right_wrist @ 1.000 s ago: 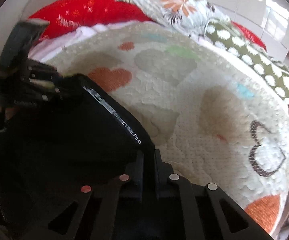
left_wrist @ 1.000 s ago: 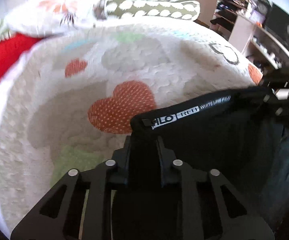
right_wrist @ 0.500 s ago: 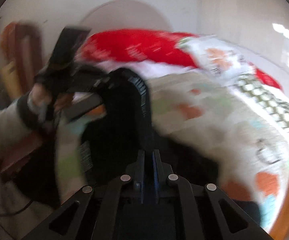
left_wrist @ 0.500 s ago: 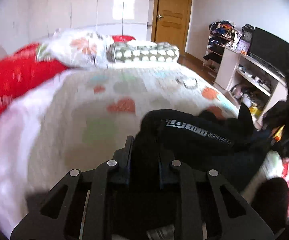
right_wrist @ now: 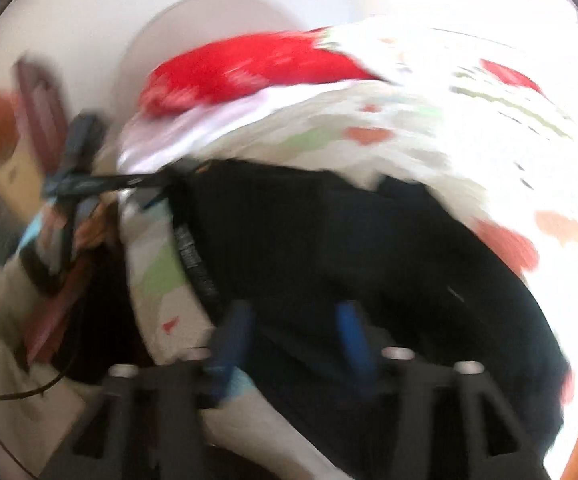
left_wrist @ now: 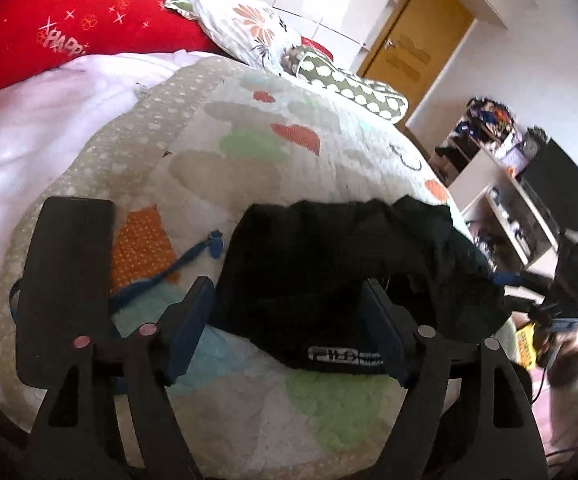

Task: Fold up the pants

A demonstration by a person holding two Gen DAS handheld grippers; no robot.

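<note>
L gripper [left_wrist: 289,320]: fingers spread wide, nothing pinched; waistband of pants [left_wrist: 341,268] lies between them w/o visible contact. Pants: black, bunched in a heap on quilt [left_wrist: 229,168], near front edge of bed; white logo on band faces L cam. Blue drawstring [left_wrist: 185,260] trails left of heap across an orange patch.

R gripper [right_wrist: 293,340]: view heavily blurred; blue-padded fingers apart, pants beneath/between them; can't tell if touching.

Red pillow [left_wrist: 69,28], floral pillow [left_wrist: 249,28] at head of bed. Door [left_wrist: 413,52], shelf unit [left_wrist: 501,168] to right.
</note>
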